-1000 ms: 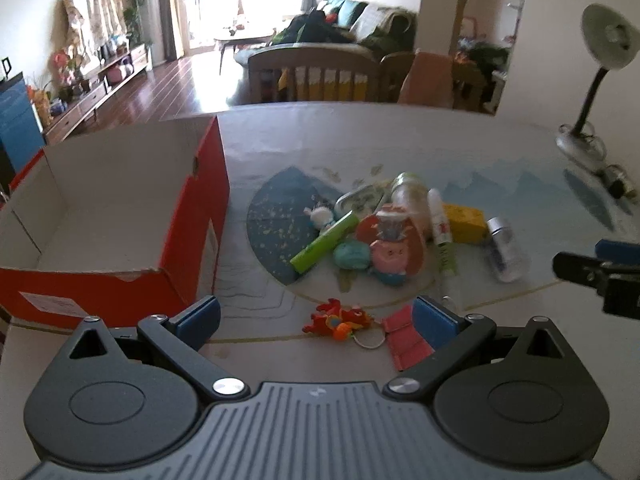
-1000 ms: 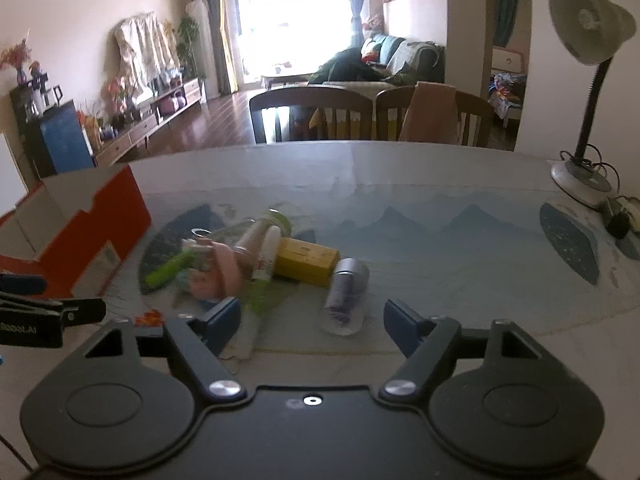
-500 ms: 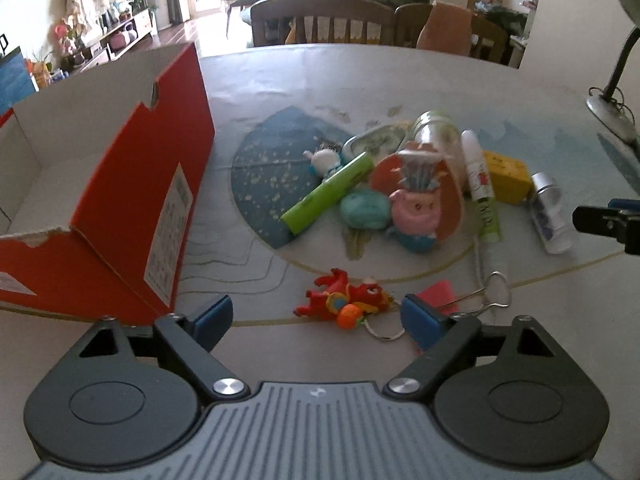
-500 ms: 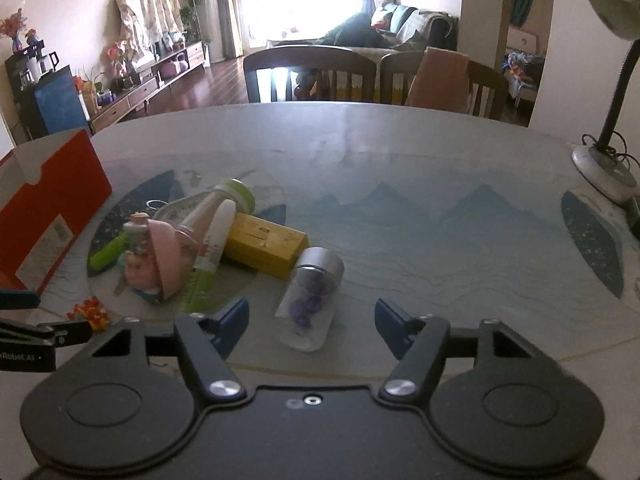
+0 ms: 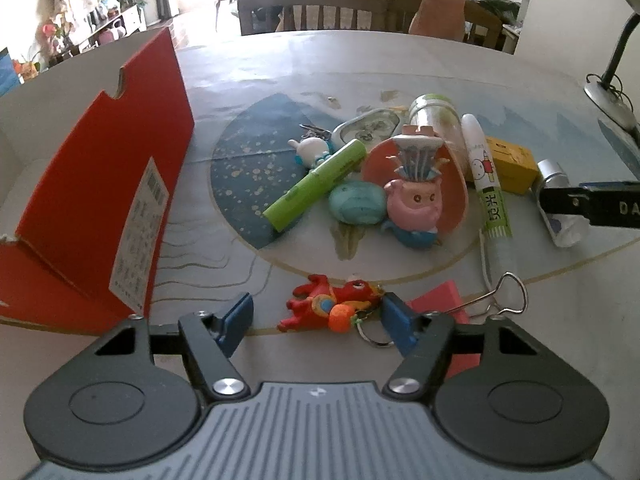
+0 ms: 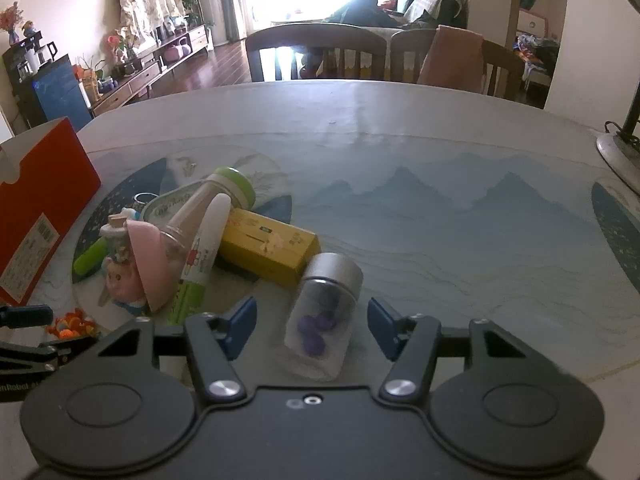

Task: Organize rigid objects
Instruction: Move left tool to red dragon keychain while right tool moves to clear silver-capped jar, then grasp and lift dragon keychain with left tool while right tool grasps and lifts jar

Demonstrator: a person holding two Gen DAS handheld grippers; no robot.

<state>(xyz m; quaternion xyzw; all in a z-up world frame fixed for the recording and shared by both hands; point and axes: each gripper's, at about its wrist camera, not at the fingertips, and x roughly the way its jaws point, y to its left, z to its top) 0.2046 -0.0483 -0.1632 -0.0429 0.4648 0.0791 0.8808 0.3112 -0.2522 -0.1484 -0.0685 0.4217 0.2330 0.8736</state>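
Observation:
A pile of small objects lies on the table. In the left wrist view my left gripper (image 5: 318, 322) is open, its blue pads on either side of a red toy keychain (image 5: 330, 308). Beyond lie a green tube (image 5: 316, 184), a teal soap (image 5: 356, 203), a pink figurine (image 5: 416, 204), a glue stick (image 5: 486, 184) and a yellow box (image 5: 514, 164). In the right wrist view my right gripper (image 6: 312, 326) is open around a clear jar with a silver lid (image 6: 324, 312) holding purple pieces.
An open red cardboard box (image 5: 108, 184) stands at the left of the table. A binder clip (image 5: 502, 300) and a pink card (image 5: 440, 300) lie by the left gripper. A desk lamp base (image 6: 618, 156) is at the far right. Chairs stand behind the table.
Both grippers moved forward and down. The left now brackets the red keychain; the right now brackets the clear jar. Both stay open.

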